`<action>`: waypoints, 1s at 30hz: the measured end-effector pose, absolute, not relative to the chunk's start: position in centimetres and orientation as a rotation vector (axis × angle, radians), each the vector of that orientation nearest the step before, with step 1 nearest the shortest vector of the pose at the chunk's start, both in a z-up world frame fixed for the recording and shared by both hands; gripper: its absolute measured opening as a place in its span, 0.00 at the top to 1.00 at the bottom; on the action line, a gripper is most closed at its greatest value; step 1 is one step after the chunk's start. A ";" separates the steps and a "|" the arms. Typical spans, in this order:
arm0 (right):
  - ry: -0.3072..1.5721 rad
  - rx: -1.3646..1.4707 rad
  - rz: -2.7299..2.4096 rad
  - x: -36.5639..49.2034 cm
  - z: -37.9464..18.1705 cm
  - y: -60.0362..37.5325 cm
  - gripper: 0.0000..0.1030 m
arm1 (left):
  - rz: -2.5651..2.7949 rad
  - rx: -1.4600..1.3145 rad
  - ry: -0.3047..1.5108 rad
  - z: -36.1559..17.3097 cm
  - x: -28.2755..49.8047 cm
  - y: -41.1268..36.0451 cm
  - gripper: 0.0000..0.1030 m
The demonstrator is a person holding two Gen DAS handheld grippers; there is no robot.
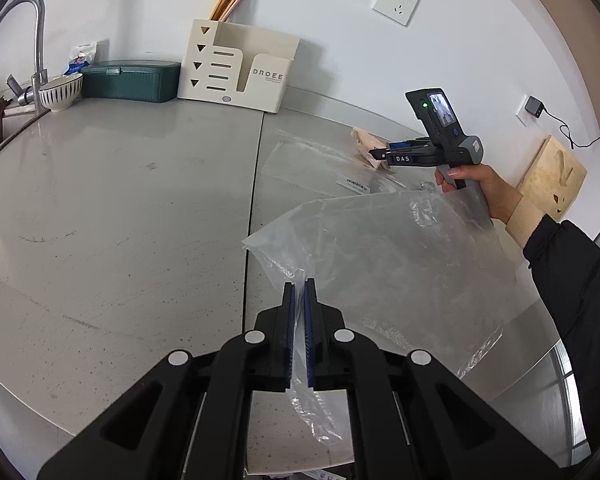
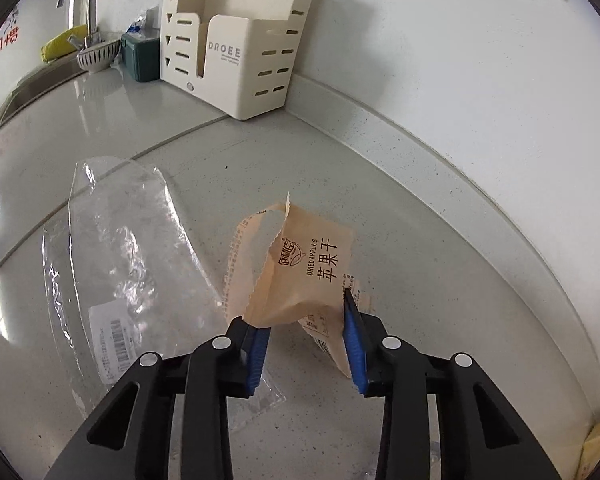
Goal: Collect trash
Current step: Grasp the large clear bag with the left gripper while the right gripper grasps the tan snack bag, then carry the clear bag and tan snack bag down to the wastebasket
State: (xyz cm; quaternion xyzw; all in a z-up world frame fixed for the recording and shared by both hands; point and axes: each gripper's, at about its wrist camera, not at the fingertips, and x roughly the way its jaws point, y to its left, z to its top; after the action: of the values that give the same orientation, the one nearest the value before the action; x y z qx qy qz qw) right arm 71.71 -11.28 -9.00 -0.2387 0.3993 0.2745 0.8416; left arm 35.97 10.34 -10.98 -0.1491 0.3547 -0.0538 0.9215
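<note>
My left gripper point(image 1: 299, 286) is shut on the edge of a large clear plastic bag point(image 1: 400, 264), held up above the grey counter point(image 1: 120, 220). My right gripper point(image 2: 306, 322) is open, its fingers on either side of a torn beige dried-apple wrapper point(image 2: 300, 268) that lies on the counter. The left wrist view shows the right gripper point(image 1: 376, 155) at that wrapper point(image 1: 366, 146). A second flat clear plastic bag point(image 2: 116, 256) with a barcode label lies left of the wrapper; it also shows in the left wrist view point(image 1: 312, 164).
A cream DROEE organizer point(image 1: 240, 68) stands against the wall, with a green box point(image 1: 132, 80), a striped bowl point(image 1: 60, 92), a faucet point(image 1: 32, 40) and a sink point(image 2: 32, 84) to its left. A wooden board point(image 1: 552, 176) leans at the right.
</note>
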 end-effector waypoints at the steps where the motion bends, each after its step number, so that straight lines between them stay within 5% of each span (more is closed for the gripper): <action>1: 0.838 -0.480 0.576 71.8 -8.9 -11.5 0.80 | -0.108 -0.310 0.728 -11.0 35.8 10.5 0.95; 30: 0.706 -0.287 0.659 47.1 -0.6 -25.9 0.81 | -0.131 -0.317 0.687 -9.0 18.9 5.9 0.95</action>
State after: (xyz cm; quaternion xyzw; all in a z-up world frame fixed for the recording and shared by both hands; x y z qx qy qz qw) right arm 47.09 -25.86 -0.64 -0.1374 0.3382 0.3157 0.8758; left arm 18.95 5.93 -8.96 -0.1545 0.3353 -0.0639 0.9271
